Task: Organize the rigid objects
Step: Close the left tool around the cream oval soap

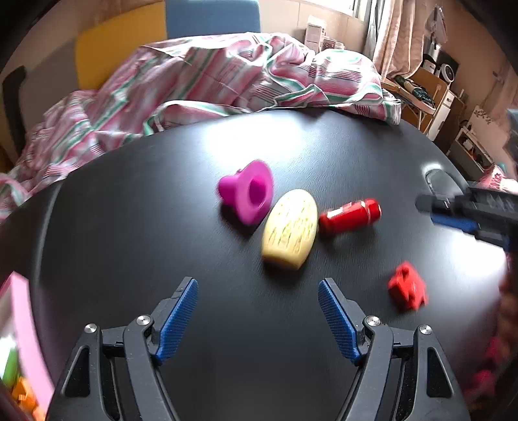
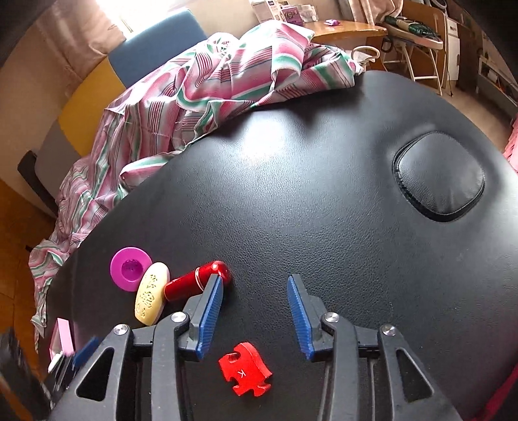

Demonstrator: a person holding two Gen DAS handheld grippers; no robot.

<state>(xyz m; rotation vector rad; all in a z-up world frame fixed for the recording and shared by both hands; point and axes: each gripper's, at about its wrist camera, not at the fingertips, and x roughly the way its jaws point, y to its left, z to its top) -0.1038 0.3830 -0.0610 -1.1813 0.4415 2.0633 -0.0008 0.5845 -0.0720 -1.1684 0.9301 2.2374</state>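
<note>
While the left gripper [image 1: 258,296] gapes empty, the right gripper [image 2: 255,293] stands spread above the red puzzle piece [image 2: 245,369]; neither pinches anything.

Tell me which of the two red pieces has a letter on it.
The flat red puzzle piece, marked K, lying just below the open right gripper. The other red thing, the glossy cylinder, lies beside the cream oval and shows no letter.

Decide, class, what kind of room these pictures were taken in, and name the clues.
Probably a lived-in bedroom or spare room at home: a rumpled striped bedsheet, curtains at a window, and a cluttered wooden desk behind the black padded table.
</note>
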